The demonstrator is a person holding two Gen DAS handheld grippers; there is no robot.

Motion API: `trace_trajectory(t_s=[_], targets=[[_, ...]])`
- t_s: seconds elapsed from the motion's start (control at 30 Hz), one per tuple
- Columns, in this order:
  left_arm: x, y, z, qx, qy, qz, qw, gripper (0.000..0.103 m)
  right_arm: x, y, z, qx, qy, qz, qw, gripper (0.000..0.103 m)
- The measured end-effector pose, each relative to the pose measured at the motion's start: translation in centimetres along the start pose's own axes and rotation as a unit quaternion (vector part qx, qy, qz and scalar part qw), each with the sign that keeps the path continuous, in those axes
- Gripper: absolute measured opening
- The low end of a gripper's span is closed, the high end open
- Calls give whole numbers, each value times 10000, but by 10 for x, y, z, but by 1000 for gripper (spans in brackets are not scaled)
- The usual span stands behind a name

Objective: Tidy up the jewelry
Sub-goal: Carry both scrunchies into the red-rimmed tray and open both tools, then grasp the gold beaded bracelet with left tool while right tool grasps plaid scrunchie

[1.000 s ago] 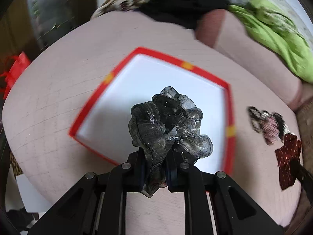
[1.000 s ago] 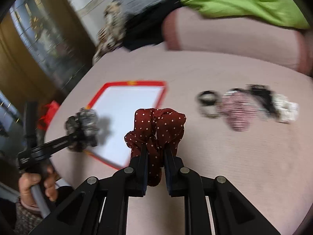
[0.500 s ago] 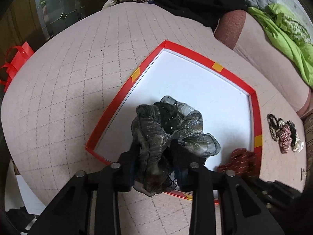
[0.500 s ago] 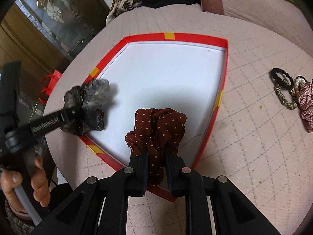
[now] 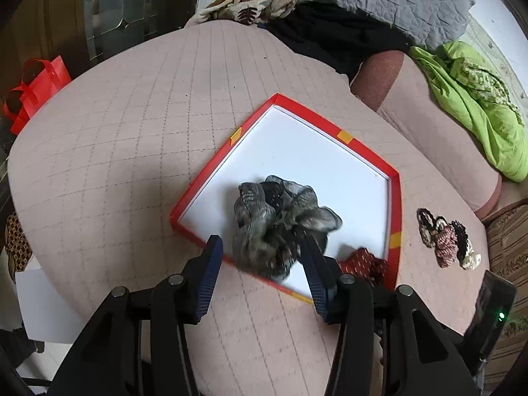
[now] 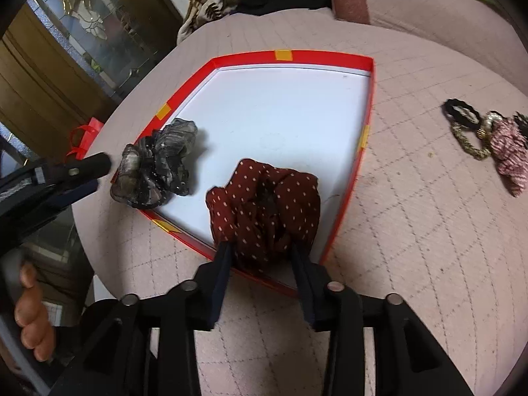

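A grey sheer scrunchie lies blurred over the near rim of the red tray with a white floor. My left gripper straddles it, jaws opening, the left finger clear of the fabric. In the right wrist view a dark red dotted scrunchie rests on the floor of the tray at its near edge. My right gripper has its jaws opening at either side of it. The grey scrunchie sits at the tray's left corner, with the left gripper beside it.
Several more hair ties lie in a heap on the pink quilted cushion to the right of the tray, also the heap. A green cloth and grey bedding lie behind. A red bag sits far left. A hand holds the left gripper's handle.
Both grippers came down over the tray's near edge and spread their jaws. The grey scrunchie and the red dotted scrunchie dropped out of their grips onto the tray.
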State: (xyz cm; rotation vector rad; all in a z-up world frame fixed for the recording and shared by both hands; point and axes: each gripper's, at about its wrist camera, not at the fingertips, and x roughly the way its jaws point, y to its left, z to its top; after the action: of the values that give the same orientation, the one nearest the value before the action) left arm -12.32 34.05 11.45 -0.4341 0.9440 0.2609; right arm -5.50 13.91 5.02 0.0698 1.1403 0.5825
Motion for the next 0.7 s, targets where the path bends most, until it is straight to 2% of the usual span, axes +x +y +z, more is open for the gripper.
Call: trace_trajectory(t_s=[0.07, 0.23, 0.37, 0.7], targets=[[-10, -5, -5, 124, -48, 83, 9999, 48, -3, 1, -4, 13, 27, 61, 10000, 43], [-35, -24, -21, 442, -319, 350, 9979, 53, -31, 4, -12, -133, -258, 16, 9996, 43], [-47, -50, -32, 756, -437, 410, 9953, 53, -62, -10, -18, -145, -533, -74, 9984, 50], [-54, -132, -60, 1582, -492, 435, 9852, 57, -127, -96, -55, 384, -984, -581, 9927, 54]])
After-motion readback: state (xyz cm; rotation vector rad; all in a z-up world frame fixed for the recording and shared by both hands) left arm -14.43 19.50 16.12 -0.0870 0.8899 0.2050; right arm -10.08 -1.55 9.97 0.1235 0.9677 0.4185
